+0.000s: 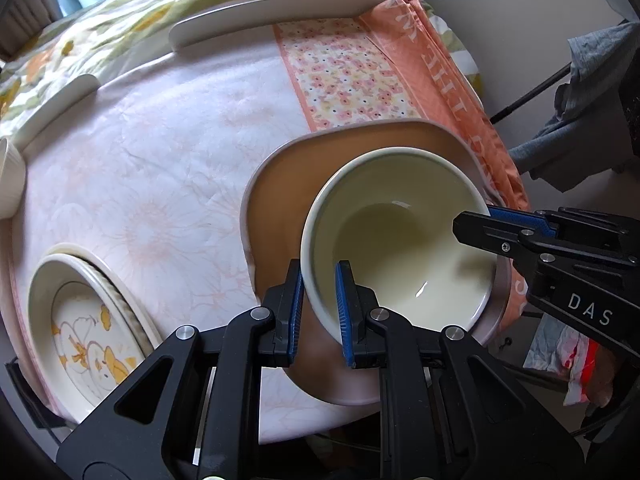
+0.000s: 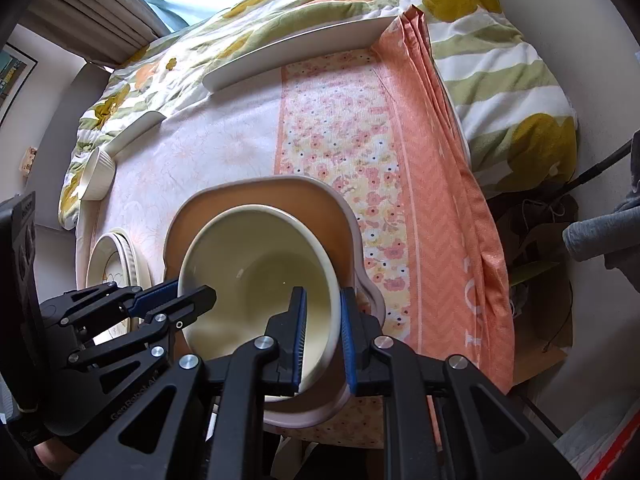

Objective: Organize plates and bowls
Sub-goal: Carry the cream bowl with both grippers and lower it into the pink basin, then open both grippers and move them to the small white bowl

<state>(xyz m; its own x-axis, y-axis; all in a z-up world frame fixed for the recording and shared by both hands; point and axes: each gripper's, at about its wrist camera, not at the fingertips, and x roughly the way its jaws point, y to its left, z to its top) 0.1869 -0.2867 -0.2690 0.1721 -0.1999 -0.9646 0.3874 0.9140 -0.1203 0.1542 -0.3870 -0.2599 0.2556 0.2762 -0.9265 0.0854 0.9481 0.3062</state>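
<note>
Floral cloth [image 1: 160,184] covers table; both tools, left tool [image 1: 318,308] and right tool [image 2: 322,336], clamp cream bowl [image 1: 400,248] rim.

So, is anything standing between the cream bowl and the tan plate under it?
Nothing visible. The cream bowl sits over the bare tan plate, held at opposite rims by the left gripper and the right gripper.
</note>
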